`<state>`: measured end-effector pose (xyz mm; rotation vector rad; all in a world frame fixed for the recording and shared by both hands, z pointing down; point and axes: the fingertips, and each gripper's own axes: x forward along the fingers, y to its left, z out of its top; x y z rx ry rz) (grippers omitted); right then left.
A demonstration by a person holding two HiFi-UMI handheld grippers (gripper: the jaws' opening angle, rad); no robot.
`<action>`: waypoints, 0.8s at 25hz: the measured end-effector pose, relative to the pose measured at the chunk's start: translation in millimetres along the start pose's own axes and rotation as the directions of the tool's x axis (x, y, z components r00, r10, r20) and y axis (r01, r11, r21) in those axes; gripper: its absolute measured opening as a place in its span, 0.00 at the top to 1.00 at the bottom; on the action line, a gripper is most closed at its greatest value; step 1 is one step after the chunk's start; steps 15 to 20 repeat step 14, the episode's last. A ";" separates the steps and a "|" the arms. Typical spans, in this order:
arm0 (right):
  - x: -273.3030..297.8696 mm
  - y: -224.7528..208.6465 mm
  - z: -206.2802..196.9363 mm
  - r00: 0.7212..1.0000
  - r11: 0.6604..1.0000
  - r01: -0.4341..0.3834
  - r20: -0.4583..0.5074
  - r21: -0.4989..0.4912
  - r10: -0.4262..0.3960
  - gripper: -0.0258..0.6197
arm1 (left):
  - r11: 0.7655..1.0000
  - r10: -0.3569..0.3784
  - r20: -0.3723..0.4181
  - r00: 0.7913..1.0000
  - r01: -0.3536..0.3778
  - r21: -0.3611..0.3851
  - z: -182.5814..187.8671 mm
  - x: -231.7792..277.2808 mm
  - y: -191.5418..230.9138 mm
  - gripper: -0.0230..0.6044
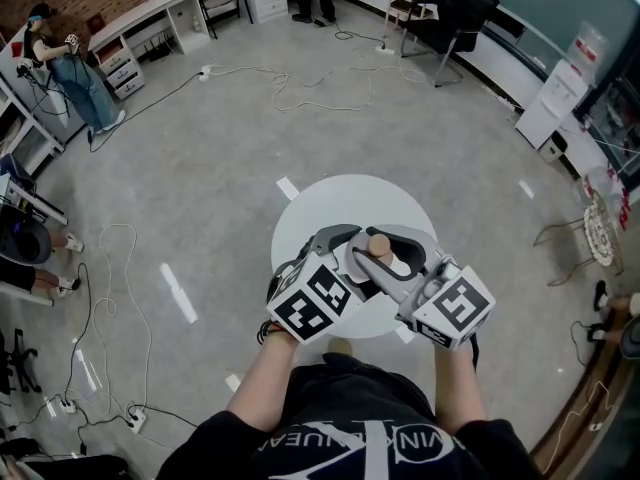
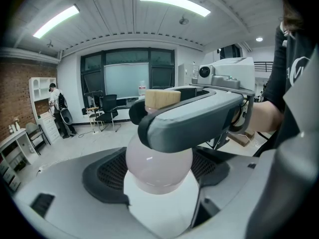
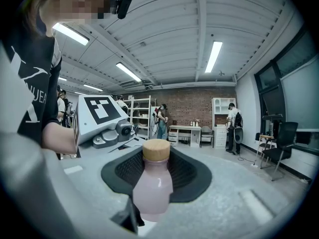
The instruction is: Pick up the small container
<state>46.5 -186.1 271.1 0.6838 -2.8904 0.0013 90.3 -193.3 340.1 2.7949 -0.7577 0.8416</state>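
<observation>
A small pale pink bottle (image 1: 379, 245) with a round wooden cap is held up above the round white table (image 1: 330, 203). My right gripper (image 1: 396, 264) is shut on it. In the right gripper view the bottle (image 3: 152, 185) stands upright against a black mesh pad. In the left gripper view a grey jaw of the right gripper crosses in front of the bottle (image 2: 158, 168) just below its cap. My left gripper (image 1: 350, 252) sits close on the bottle's left side. Whether it presses on the bottle is hidden. Its marker cube (image 3: 97, 108) shows in the right gripper view.
Loose cables (image 1: 300, 93) run over the grey floor beyond the table. White desks and drawers (image 1: 140, 28) line the far left wall, where a person (image 1: 75, 73) stands. A black office chair (image 1: 455, 13) stands at the far right. A power strip (image 1: 135, 420) lies near left.
</observation>
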 end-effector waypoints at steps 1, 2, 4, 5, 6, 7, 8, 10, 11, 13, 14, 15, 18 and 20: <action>-0.6 -1.5 -0.5 1.000 1.000 -0.002 0.001 -0.001 0.002 0.75 | 1.000 0.001 0.000 1.000 -0.001 -0.001 0.8 1.6 0.3 0.40; -1.2 -3.2 -1.0 1.000 1.000 -0.003 0.001 0.000 0.003 0.75 | 1.000 0.003 0.000 1.000 -0.003 -0.001 1.5 3.3 0.8 0.40; -2.0 -6.5 -2.1 1.000 1.000 -0.006 0.001 0.002 0.006 0.75 | 1.000 0.004 -0.001 1.000 -0.004 -0.004 2.3 6.6 1.8 0.40; -2.3 -7.7 -2.7 1.000 1.000 -0.007 0.001 0.003 0.007 0.75 | 1.000 0.004 -0.002 1.000 -0.004 -0.006 2.5 7.9 2.1 0.40; -2.4 -8.5 -3.2 1.000 1.000 -0.009 0.001 0.003 0.009 0.75 | 1.000 0.004 -0.004 1.000 -0.004 -0.007 2.4 8.8 2.4 0.40; -2.3 -8.9 -3.8 1.000 1.000 -0.010 0.000 0.003 0.010 0.75 | 1.000 0.005 -0.005 1.000 -0.005 -0.008 2.1 9.4 2.6 0.40; -2.1 -9.1 -4.6 1.000 1.000 -0.011 -0.001 0.003 0.011 0.75 | 1.000 0.006 -0.006 1.000 -0.006 -0.009 1.6 10.0 2.8 0.40; -2.5 -9.9 -6.9 1.000 1.000 -0.015 -0.002 0.004 0.015 0.75 | 1.000 0.008 -0.007 1.000 -0.008 -0.011 0.5 12.2 2.7 0.40; -3.2 -10.8 -8.1 1.000 1.000 -0.016 -0.002 0.004 0.016 0.75 | 1.000 0.009 -0.008 1.000 -0.009 -0.012 0.3 13.9 2.5 0.40; -5.4 -14.2 -10.4 1.000 1.000 -0.018 -0.004 0.004 0.018 0.75 | 1.000 0.010 -0.009 1.000 -0.011 -0.013 1.3 18.1 2.4 0.40; -6.7 -16.1 -11.5 1.000 1.000 -0.019 -0.005 0.004 0.019 0.75 | 1.000 0.011 -0.010 1.000 -0.011 -0.013 2.0 20.3 2.4 0.40; -6.7 -16.1 -11.5 1.000 1.000 -0.019 -0.005 0.004 0.019 0.75 | 1.000 0.011 -0.010 1.000 -0.011 -0.013 2.0 20.3 2.4 0.40; -6.7 -16.1 -11.5 1.000 1.000 -0.019 -0.005 0.004 0.019 0.75 | 1.000 0.011 -0.010 1.000 -0.011 -0.013 2.0 20.3 2.4 0.40; -6.7 -16.1 -11.5 1.000 1.000 -0.019 -0.005 0.004 0.019 0.75 | 1.000 0.011 -0.010 1.000 -0.011 -0.013 2.0 20.3 2.4 0.40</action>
